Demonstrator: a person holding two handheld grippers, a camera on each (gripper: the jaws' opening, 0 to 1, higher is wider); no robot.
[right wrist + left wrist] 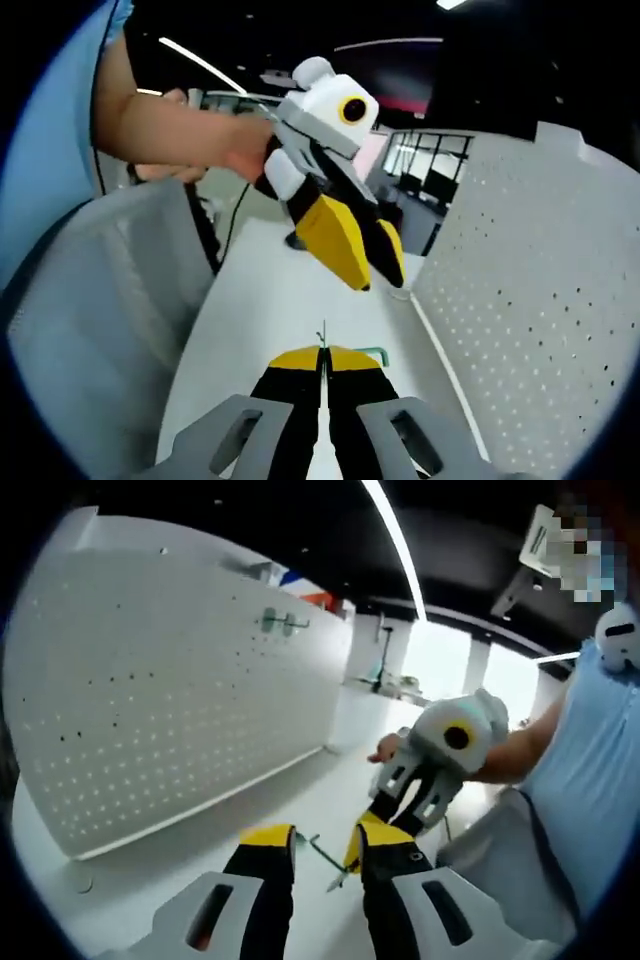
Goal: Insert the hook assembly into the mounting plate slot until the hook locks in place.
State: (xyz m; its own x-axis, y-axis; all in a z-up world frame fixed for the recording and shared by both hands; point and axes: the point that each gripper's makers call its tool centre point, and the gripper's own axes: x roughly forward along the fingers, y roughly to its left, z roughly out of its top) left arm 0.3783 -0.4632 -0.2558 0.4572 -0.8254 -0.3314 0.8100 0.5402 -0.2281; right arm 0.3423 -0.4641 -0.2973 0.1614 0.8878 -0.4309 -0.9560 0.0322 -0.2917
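right hand-held gripper: my jaws pinched on hook assembly
left hand-held gripper: jaws apart, empty
hook: well off pegboard, over counter
risk: thin wire may twist in grip, missing slot

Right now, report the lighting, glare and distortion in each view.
Left gripper view: the pegboard bows from fisheye distortion, a ceiling light strip glares, and the far windows are blown out white. Right gripper view: the background is dark, the other hand-held gripper looks slightly soft, and the thin hook at the closed jaws is hard to resolve.
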